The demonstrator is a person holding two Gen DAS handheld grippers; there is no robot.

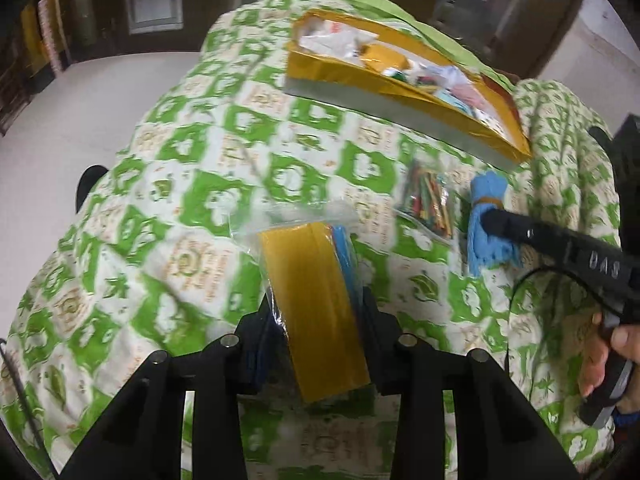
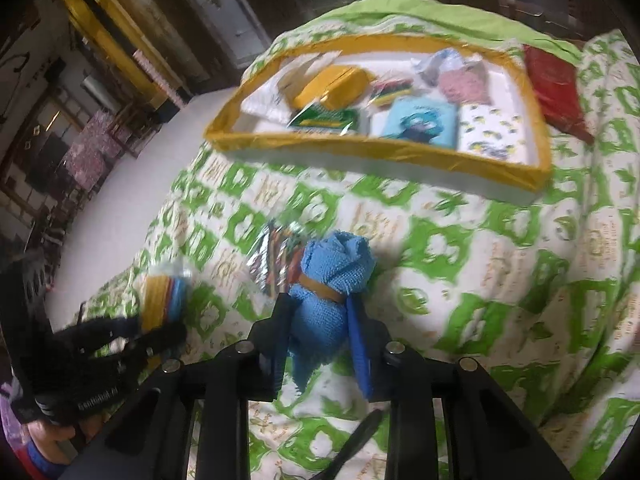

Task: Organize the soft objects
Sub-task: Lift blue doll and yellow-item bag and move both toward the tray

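My left gripper (image 1: 318,312) is shut on a clear bag of yellow and blue felt sheets (image 1: 316,300), held just above the green-and-white bedspread. It also shows in the right wrist view (image 2: 162,300). My right gripper (image 2: 320,320) is shut on a rolled blue towel (image 2: 328,280) tied with a tan band; the towel also shows in the left wrist view (image 1: 488,228). A yellow-rimmed tray (image 2: 360,148) with several soft items sits farther back on the bed, also in the left wrist view (image 1: 400,92).
A clear packet of coloured sticks (image 2: 276,256) lies beside the towel, also in the left wrist view (image 1: 428,200). A red pouch (image 2: 552,84) lies right of the tray. The bed's left edge drops to a pale floor (image 1: 80,100).
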